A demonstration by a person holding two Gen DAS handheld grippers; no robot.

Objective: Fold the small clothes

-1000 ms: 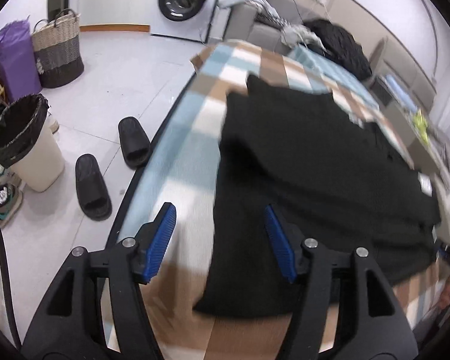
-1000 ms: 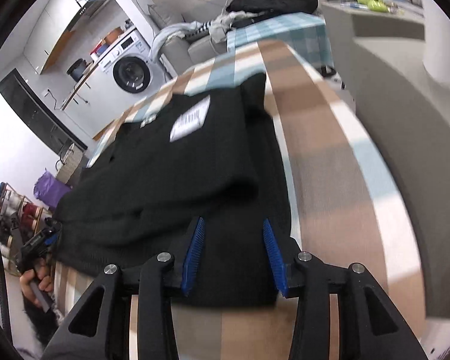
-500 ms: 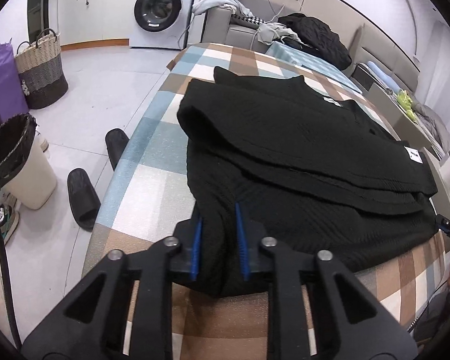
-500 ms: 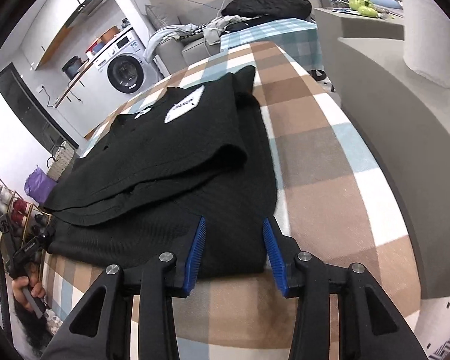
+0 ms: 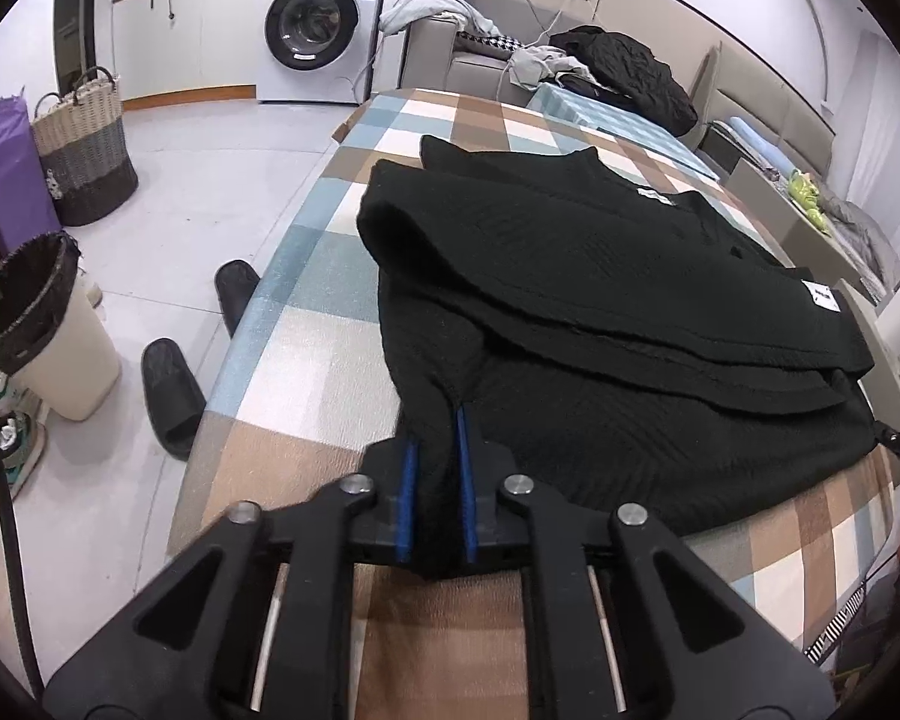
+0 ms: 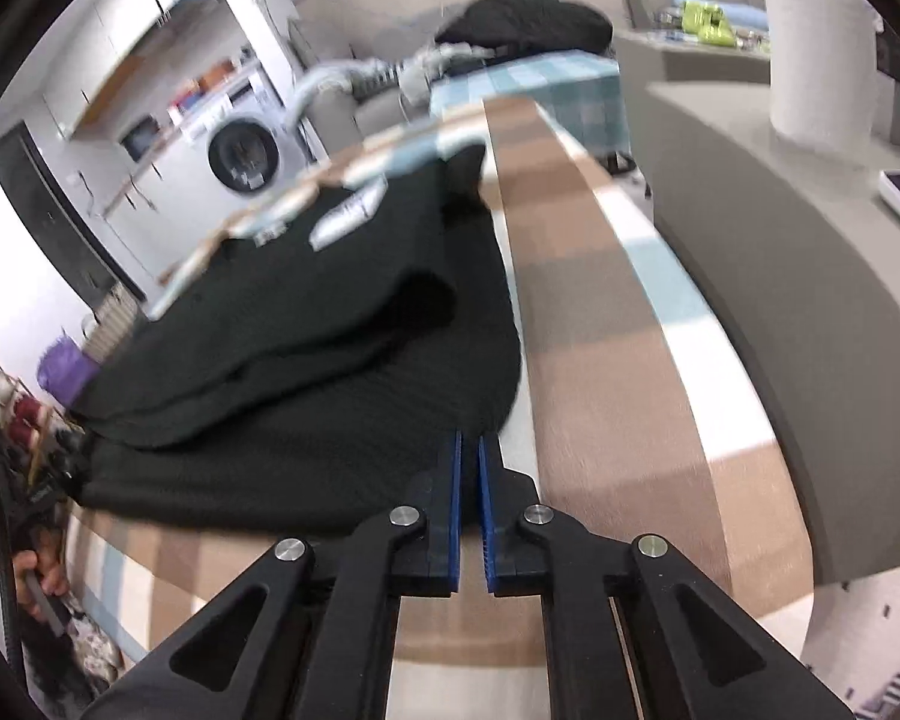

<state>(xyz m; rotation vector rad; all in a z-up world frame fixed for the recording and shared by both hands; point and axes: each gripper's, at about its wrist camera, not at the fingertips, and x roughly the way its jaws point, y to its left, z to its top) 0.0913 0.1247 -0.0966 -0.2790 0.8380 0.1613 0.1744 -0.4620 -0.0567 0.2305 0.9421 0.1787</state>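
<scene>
A black knitted garment (image 5: 600, 276) lies folded in layers on the checked tablecloth (image 5: 306, 324), a white label on its right side. My left gripper (image 5: 437, 426) pinches the near left hem, its jaws still closing, with black cloth bunched between the blue pads. In the right wrist view the same garment (image 6: 306, 372) is blurred. My right gripper (image 6: 469, 435) is shut, its pad tips nipping the garment's near right corner. A hand on the other gripper's handle (image 6: 36, 564) shows at the lower left.
Left of the table on the floor are black slippers (image 5: 171, 396), a lined bin (image 5: 54, 330), a woven basket (image 5: 84, 162) and a washing machine (image 5: 315, 30). A sofa with piled clothes (image 5: 618, 66) is behind. A grey counter (image 6: 780, 300) with a paper roll (image 6: 816, 48) flanks the right.
The left jaws closed onto the garment's near left hem. The right jaws then snapped shut on its near right corner. Both views shifted a little over the table.
</scene>
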